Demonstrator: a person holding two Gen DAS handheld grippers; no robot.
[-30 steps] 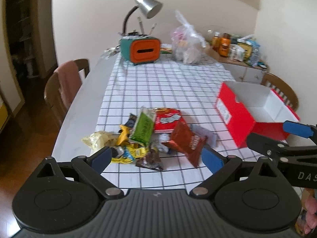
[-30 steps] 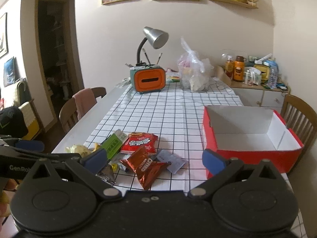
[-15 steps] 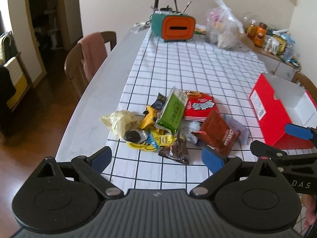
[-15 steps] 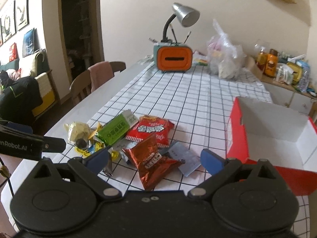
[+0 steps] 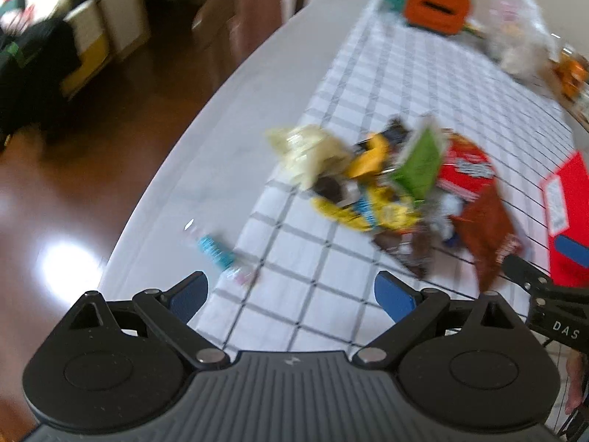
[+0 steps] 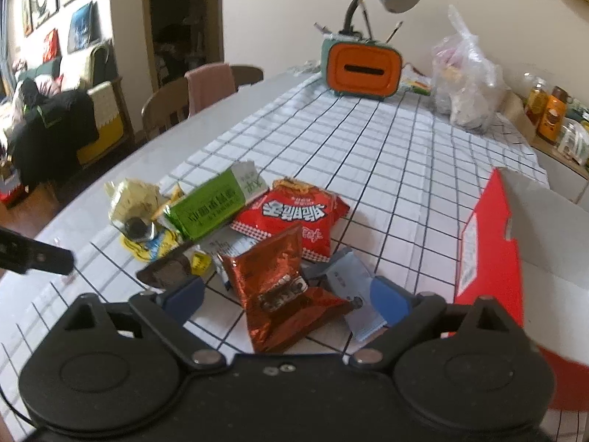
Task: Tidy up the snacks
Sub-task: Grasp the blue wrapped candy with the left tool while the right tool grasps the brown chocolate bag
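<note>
right gripper (image 6: pixel 287 300): jaws spread wide with nothing clamped; they have just been narrowing a little. the brown foil packet (image 6: pixel 279 287) lies between the blue pads, pads not seen pressing on it.
left gripper (image 5: pixel 291 294): jaws parted, empty, held over bare checked cloth near the table's edge; view blurred.
snack pile (image 6: pixel 228 228): heaped loosely near the front of the table, well apart from nothing but touching itself; packets overlap, none sorted yet.
red box (image 6: pixel 489 243): open-topped, white inside, set just right of the pile; judged to be the intended bin, since it appears empty in the part that is visible.
brown foil packet, material: shiny, crinkled, puffed, one corner tilted up; likely to slip or crush if pinched on the air pocket.
red snack bag (image 6: pixel 294 217): glossy film, pillow-shaped, lying flat under the brown packet's far edge.
green carton (image 6: pixel 210 210): rigid, rectangular, propped at a slant on the heap.
pale yellow wrapper (image 6: pixel 129 199): crumpled, soft, at the pile's left end.
teal wrapped sweet (image 5: pixel 215 250): small, lying alone on bare tabletop, apart from the pile.
tablecloth (image 6: pixel 386 169): white, black grid, some creases.
step judged: approach for first pick.
</note>
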